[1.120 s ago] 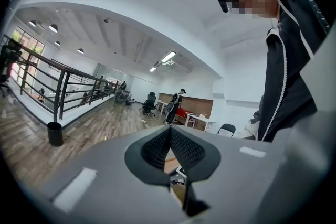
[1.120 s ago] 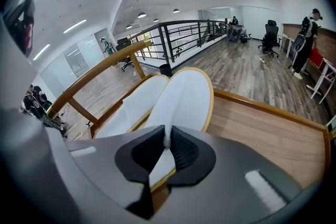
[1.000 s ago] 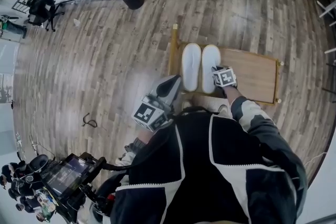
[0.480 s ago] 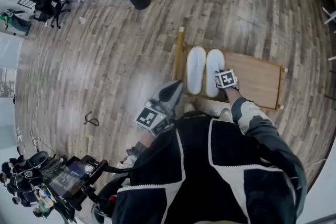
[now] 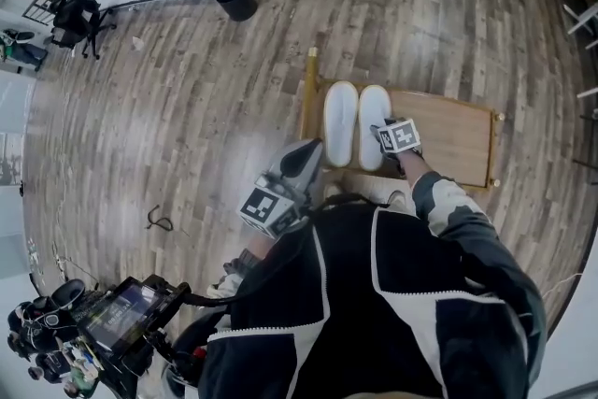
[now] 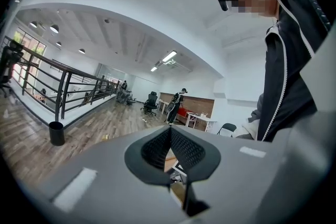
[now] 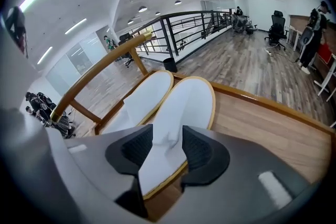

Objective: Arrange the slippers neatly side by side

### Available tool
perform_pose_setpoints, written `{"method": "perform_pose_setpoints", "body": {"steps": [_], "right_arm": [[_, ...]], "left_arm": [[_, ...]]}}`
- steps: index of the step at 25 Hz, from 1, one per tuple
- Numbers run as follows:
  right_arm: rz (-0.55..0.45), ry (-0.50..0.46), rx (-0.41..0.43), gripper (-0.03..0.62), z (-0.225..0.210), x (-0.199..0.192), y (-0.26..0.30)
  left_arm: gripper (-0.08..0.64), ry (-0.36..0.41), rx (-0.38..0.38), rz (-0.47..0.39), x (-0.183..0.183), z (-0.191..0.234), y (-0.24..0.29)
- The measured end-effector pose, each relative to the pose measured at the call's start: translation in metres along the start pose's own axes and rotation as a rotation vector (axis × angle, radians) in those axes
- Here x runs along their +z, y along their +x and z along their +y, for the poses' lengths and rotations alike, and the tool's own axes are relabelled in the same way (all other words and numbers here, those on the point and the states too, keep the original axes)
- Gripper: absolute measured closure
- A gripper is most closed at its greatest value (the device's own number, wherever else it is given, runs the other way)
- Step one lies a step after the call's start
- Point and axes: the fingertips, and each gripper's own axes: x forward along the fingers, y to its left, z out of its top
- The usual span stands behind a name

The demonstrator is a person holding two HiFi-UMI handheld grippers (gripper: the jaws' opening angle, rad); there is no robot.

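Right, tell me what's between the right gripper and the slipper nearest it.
Nothing visible. The right gripper, whose jaws have just been opening, straddles that slipper at the heel; the other slipper lies close beside it.

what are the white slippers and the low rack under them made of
Slippers: soft matte white cloth, maybe terry or felt; the near heel creases, tan piping edges the soles. Rack: light wood with visible grain, smooth satin finish; solid or veneer, can't tell.

The left slipper and right slipper, both white (thin tan rims round the soles), lie flat, close side by side, just above centre, at the left end of a wooden rack.
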Motion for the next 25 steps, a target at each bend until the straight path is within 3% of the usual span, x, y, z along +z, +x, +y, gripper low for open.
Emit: {"method": "perform_pose_setpoints", "body": {"steps": [5,9,17,20,25], "right_arm": [[-0.112,0.006,0.01,0.41,0.005,0.022,-0.037],[-0.286,-0.019,0.065,0.405,0.019,0.054,-0.085],[-0.741,-0.266,0.159,0.51,0.086,0.12,-0.233],[-0.82,-0.332,0.147,0.554,0.106,0.127,-0.27],[-0.861,-0.381,0.133,0.588,0.126,0.117,-0.289]], "left_arm": [[0.541,-0.002,-0.033,-0.007,0.007,-0.01,0.007],[0.541,0.007,-0.06,-0.017,0.009,-0.015,0.014],[0.54,0.016,-0.116,-0.046,0.012,-0.029,0.039],[0.541,0.015,-0.139,-0.038,0.012,-0.036,0.043],[0.541,-0.002,-0.151,-0.021,0.008,-0.04,0.044]]}}
